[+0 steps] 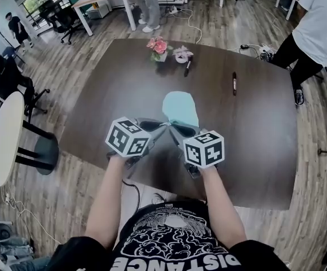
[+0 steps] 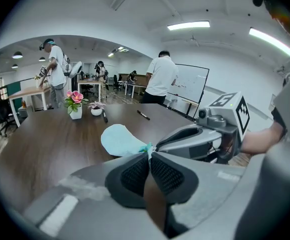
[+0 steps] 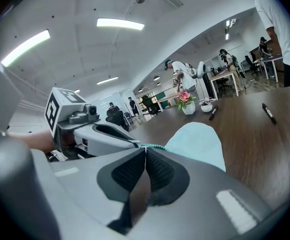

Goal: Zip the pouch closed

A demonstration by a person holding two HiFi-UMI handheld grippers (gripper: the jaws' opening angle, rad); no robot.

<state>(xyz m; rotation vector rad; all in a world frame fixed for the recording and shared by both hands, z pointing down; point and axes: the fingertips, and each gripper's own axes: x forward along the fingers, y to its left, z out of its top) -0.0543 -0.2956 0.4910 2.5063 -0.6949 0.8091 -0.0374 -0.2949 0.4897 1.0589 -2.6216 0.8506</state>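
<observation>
At the near end of the pouch (image 1: 180, 107) your left gripper (image 2: 148, 156) and right gripper (image 3: 145, 151) meet, jaws pinched tight on it, its length running away from you.

Left gripper (image 2: 149, 153), right gripper (image 3: 145, 150): jaws together, tips seemingly touching.

Dark table (image 1: 253, 151), teal pouch (image 1: 180, 107), flowerpot (image 1: 159, 49), black marker (image 1: 234, 83)

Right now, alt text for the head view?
The left hand-held gripper and right hand-held gripper meet, jaws shut, on the near end of a light-blue pouch on a dark table. A flower pot and a marker sit beyond.
</observation>
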